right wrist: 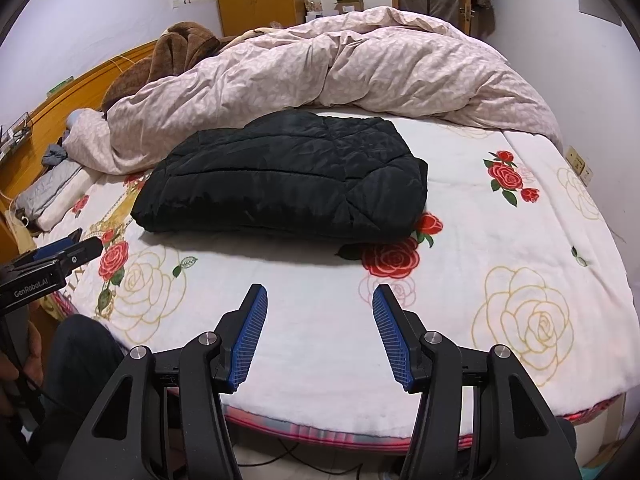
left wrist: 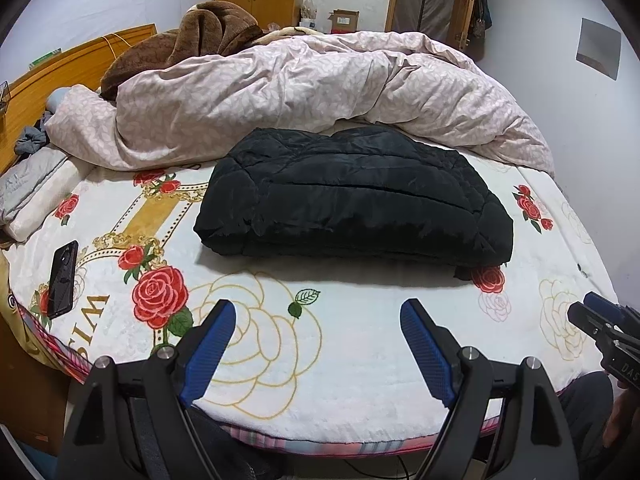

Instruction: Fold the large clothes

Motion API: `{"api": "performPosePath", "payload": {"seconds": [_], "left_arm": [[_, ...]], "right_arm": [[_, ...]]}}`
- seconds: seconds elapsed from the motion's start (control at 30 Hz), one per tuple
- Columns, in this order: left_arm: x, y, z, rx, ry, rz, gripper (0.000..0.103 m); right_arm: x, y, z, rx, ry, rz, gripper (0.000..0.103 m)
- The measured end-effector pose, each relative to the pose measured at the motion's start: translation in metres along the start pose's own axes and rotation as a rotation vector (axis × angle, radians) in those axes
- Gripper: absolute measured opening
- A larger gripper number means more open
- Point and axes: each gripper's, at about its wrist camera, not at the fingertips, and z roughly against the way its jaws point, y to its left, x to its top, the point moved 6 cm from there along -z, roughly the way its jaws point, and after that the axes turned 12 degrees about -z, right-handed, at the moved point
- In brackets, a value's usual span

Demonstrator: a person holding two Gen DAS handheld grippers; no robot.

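Left wrist view: black quilted jacket point(left wrist: 352, 196) lay folded into a thick rectangle, mid-bed on rose-print blanket point(left wrist: 340, 380), just in front of pink duvet point(left wrist: 280, 92). Left gripper point(left wrist: 318, 312) hovered over blanket's near edge, jaws wide, nothing btwn pads, apart from jacket. Phone point(left wrist: 62, 278) at left, well apart. Right gripper tip visible at far right.

Right wrist view: same jacket point(right wrist: 288, 184) sat ahead & slightly left; one corner stuck out from under it at lower right. Right gripper point(right wrist: 320, 300) also splayed wide, empty, clear of cloth. Left gripper point(right wrist: 60, 254) seen at left edge.

Step, judged: fold looked done or nearly; both tools backed off. Next prob. needs tucking stray corner or one last halving w/ both grippers on near edge
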Motion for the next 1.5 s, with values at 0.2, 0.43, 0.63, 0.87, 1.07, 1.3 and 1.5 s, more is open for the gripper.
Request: {"api": "performPosePath", "payload": {"seconds": [0.2, 0.43, 0.63, 0.87, 1.07, 1.3, 1.5], "left_arm": [[-0.0004, 0.0011, 0.0002, -0.01, -0.004, 0.01, 0.086], [0.0002, 0.001, 0.001, -0.021, -0.011, 0.018, 0.086], [-0.0025, -0.001, 0.0006, -0.026, -0.004, 0.031, 0.086], [-0.0041, -0.0035, 0.0015, -0.02, -0.006, 0.025, 0.086], [-0.0045, -0.0033, 0.0027, -0.001, -0.003, 0.012, 0.086], [-0.0038, -0.003, 0.0027, -0.03, -0.002, 0.038, 0.086], [-0.0052, -0.0026, 0.0036, -0.046, -0.003, 0.062, 0.086]], "right_arm": [[-0.0018, -0.0007, -0.0039, -0.001, 0.009, 0.009, 0.056], [-0.0016, -0.0032, -0.0039, 0.001, 0.011, 0.011, 0.056], [-0.0014, -0.0033, -0.004, 0.001, 0.012, 0.01, 0.056], [-0.001, -0.0046, -0.0039, 0.003, 0.012, 0.011, 0.056], [-0.0009, -0.005, -0.0037, 0.003, 0.012, 0.012, 0.056], [-0.001, -0.0051, -0.0035, 0.005, 0.012, 0.013, 0.056], [-0.0011, -0.0047, -0.0035, 0.003, 0.013, 0.012, 0.056]]}}
